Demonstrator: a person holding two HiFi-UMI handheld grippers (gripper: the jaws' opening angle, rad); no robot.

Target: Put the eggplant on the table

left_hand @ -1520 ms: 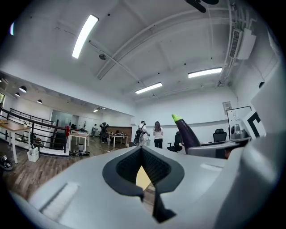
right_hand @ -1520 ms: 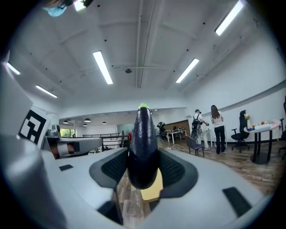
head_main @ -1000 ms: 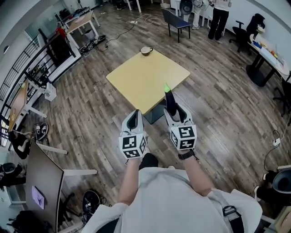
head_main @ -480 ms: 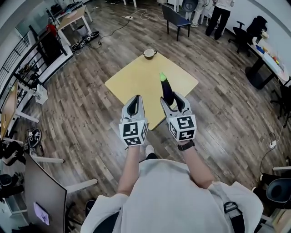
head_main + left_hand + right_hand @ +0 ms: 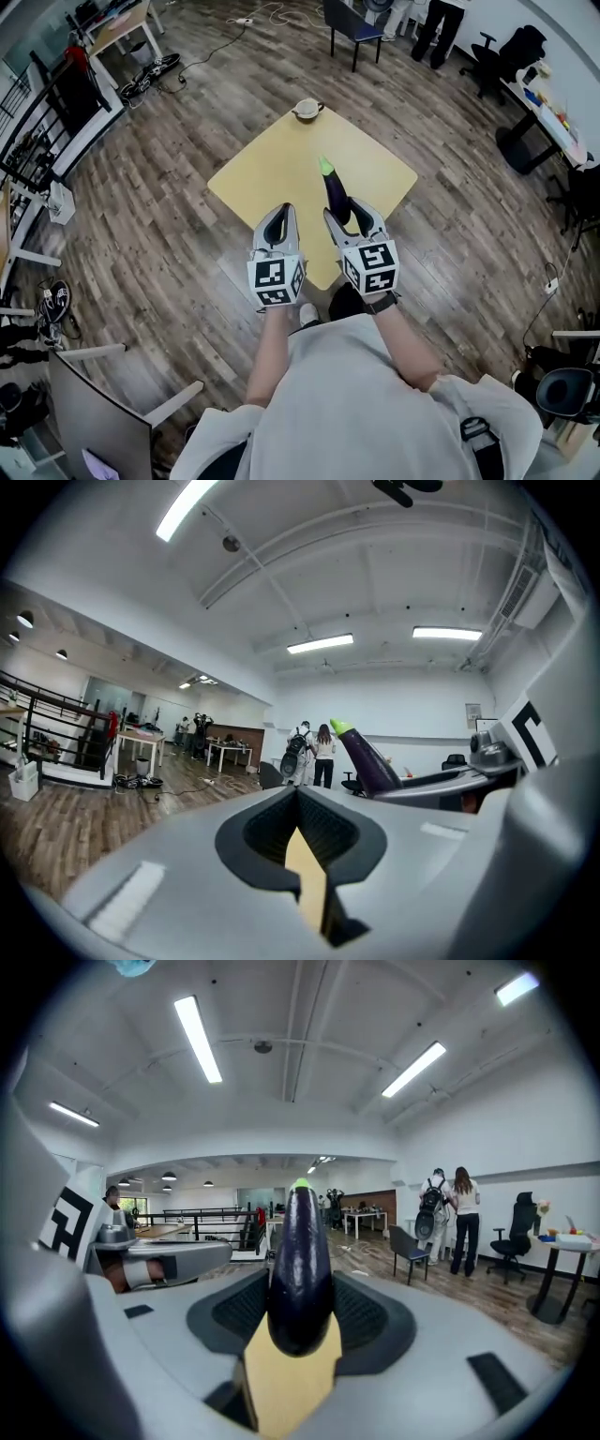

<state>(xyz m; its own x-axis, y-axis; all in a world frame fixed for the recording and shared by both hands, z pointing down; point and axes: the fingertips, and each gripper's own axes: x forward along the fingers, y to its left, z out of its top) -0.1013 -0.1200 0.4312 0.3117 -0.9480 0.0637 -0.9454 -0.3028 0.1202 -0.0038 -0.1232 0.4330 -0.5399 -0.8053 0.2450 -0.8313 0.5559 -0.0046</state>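
Note:
A dark purple eggplant [image 5: 335, 194] with a green tip sticks out forward and upward from my right gripper [image 5: 352, 219], which is shut on its thick end. It hangs over the near part of the square yellow table [image 5: 281, 164]. In the right gripper view the eggplant [image 5: 300, 1274] fills the jaws of that gripper [image 5: 298, 1309], with the yellow table top [image 5: 286, 1387] below. My left gripper [image 5: 278, 228] is beside it at the left, over the table's near edge, shut with nothing in it [image 5: 298, 803]. From the left gripper view the eggplant [image 5: 367, 759] shows at the right.
A small bowl [image 5: 307, 109] stands at the table's far corner. Beyond it are a blue chair [image 5: 352, 23] and standing people [image 5: 436, 21]. Desks and racks line the left wall [image 5: 56, 103]; a black office chair [image 5: 502, 70] is at the right. Wooden floor surrounds the table.
The person has walked up to the table. Both grippers have come forward from over the floor to over its near edge, the eggplant still in the right one.

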